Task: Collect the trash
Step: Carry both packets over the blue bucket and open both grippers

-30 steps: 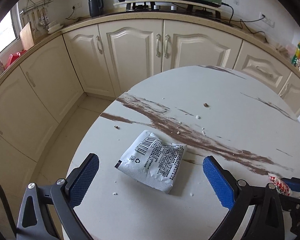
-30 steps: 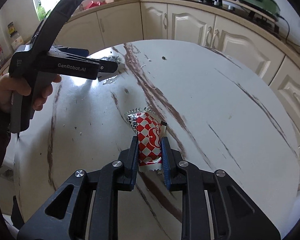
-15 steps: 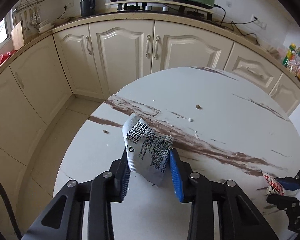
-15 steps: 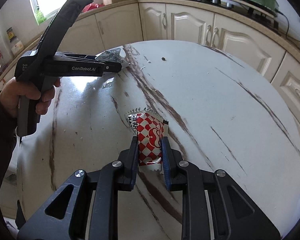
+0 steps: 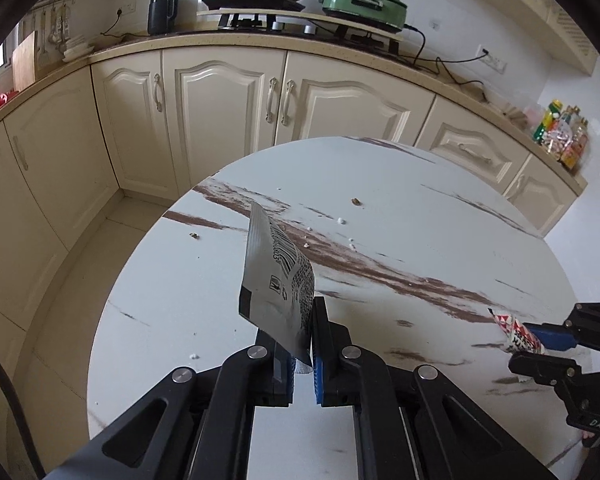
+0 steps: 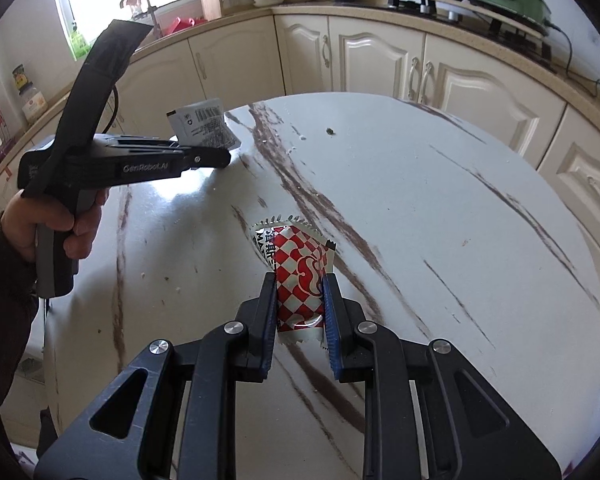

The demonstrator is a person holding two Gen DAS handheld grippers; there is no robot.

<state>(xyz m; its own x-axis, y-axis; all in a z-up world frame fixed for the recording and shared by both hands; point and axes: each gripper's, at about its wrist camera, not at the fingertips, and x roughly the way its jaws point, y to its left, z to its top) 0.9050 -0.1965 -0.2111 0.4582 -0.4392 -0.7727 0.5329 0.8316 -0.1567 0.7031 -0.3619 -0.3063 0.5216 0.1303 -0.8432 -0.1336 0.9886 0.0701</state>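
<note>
Kitchen desk (image 5: 440, 240): my left tongs (image 5: 302, 344) just clenched on silver sachet (image 5: 276, 292), right tongs (image 6: 300, 312) clamp checkered wrapper (image 6: 300, 280); crumbs (image 5: 355, 201) left, binning pending.

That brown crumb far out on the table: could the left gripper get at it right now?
Probably not yet. The way across the table to the brown crumb looks clear, but the left gripper is shut on the silver wrapper, so its fingers are taken.

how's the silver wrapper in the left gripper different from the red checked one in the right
The silver wrapper is grey with a barcode; the red checked wrapper is red and white. The silver one is pinched flat, edge-on, in the left gripper; the checked one fills wider-set jaws in the right gripper. Both are gripped.
</note>
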